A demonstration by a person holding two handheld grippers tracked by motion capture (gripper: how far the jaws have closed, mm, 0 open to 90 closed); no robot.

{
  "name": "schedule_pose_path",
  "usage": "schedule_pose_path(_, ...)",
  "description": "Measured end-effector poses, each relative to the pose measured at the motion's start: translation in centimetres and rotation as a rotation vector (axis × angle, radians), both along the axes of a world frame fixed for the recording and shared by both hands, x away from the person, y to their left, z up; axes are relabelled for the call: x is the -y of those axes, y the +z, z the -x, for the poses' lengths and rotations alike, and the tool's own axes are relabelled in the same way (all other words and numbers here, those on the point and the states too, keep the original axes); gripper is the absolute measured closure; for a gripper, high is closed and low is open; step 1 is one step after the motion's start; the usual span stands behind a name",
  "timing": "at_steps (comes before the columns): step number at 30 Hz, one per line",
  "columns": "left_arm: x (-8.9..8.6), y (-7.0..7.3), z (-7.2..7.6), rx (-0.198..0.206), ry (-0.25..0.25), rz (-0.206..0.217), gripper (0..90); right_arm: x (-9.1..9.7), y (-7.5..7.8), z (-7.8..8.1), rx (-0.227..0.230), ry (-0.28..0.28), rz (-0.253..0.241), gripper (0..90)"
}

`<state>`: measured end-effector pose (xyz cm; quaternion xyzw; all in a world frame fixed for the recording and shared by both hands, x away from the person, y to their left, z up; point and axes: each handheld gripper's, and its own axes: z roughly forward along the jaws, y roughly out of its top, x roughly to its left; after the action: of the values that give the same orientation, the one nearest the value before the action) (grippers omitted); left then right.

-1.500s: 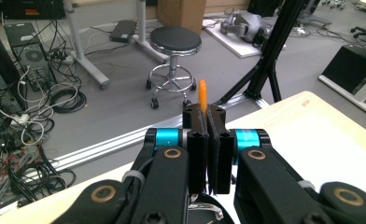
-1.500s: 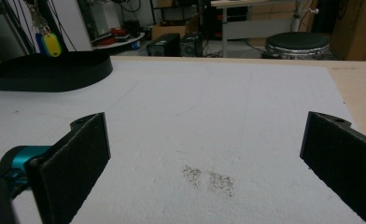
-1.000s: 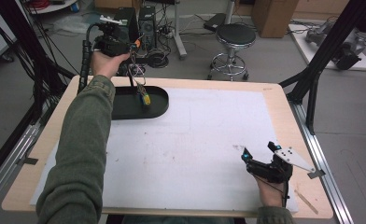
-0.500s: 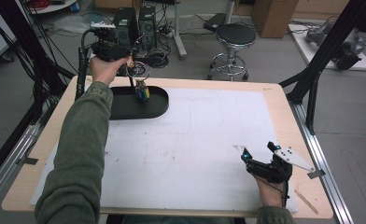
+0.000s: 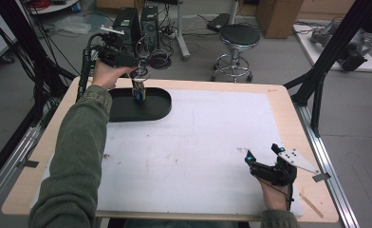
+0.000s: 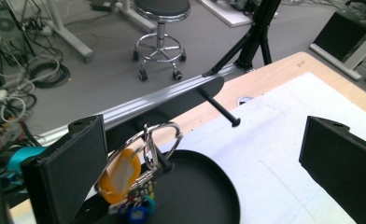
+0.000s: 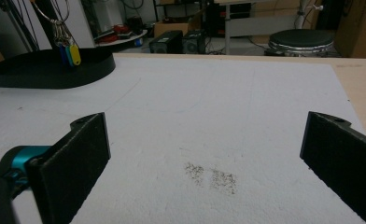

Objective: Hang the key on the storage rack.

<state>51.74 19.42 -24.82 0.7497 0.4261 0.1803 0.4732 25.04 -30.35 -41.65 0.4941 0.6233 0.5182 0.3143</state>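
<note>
A bunch of keys on a metal ring (image 5: 139, 91) with yellow and blue tags hangs over the far part of a black oval tray (image 5: 122, 111). My left gripper (image 5: 139, 72) is just above it, at the table's far left. Its jaws have just been opening. In the left gripper view they stand wide apart (image 6: 204, 126), and the key ring (image 6: 125, 172) dangles beside the left jaw, above the tray (image 6: 209, 196). My right gripper (image 5: 261, 152) rests open on the white mat at the front right. Its view (image 7: 204, 121) shows the keys (image 7: 69, 51) and the tray (image 7: 41, 70) far off.
A white mat (image 5: 198, 142) covers most of the wooden table (image 5: 288, 102). Beyond the far edge stand a round stool (image 5: 238, 40), computer towers (image 5: 132, 21) and floor cables. Black frame struts (image 5: 317, 80) rise at the right side.
The left hand has shifted slightly over the tray's far end, with the keys still hanging below it. The right gripper has stayed where it was.
</note>
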Motion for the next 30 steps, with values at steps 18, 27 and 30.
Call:
schedule_pose_path(18, -2.0, -1.9, 3.3, 0.022, 0.011, 0.009, 1.6, -0.2, 0.1, -0.1, -0.003, 0.003, 0.009, 0.5)
schedule_pose_path(27, -3.1, -3.1, 5.4, 0.002, -0.002, 0.022, 1.6, -0.1, 0.0, -0.3, 0.0, 0.004, 0.009, 0.5)
schedule_pose_path(30, -3.5, -3.5, 5.9, 0.003, -0.009, 0.038, 1.6, -0.1, 0.1, -0.3, -0.001, 0.004, 0.012, 0.4)
